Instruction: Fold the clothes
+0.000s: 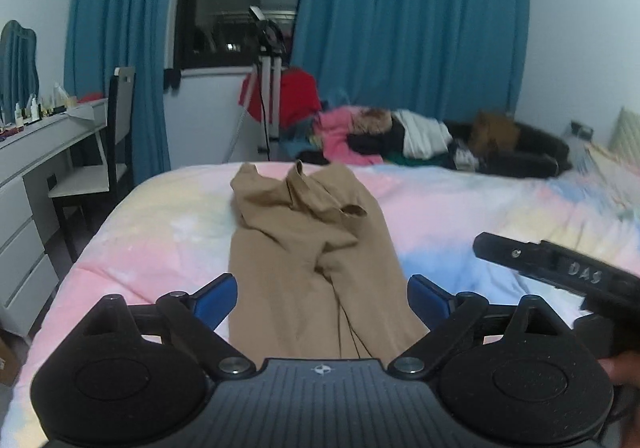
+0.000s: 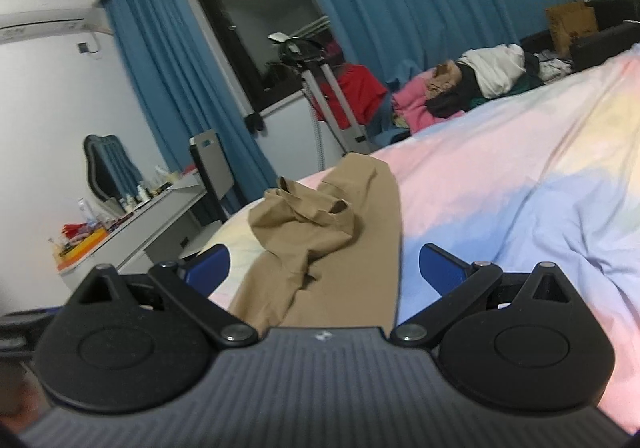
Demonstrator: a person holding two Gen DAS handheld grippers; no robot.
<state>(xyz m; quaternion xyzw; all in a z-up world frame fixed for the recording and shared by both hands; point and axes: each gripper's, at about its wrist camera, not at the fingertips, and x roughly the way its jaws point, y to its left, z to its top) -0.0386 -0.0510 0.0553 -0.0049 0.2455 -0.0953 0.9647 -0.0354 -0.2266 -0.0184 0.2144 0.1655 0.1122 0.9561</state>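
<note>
Both tongs, the left gripper (image 1: 322,298) and right gripper (image 2: 324,268), are hovering spread wide, gripping nothing, over tan trousers (image 1: 308,244) lying lengthwise on the pastel bedspread (image 1: 160,232), a clothes pile (image 1: 400,135) sitting far behind.

You can read only one text here: the raised letters "DAS" on the black body of the right gripper (image 1: 560,272), which comes into the left wrist view from the right side. On the ribbed dark plate of each gripper there is a small round white emblem, but you cannot read any letters in it. The bottles on the desk (image 1: 52,127) are too small to read.
</note>
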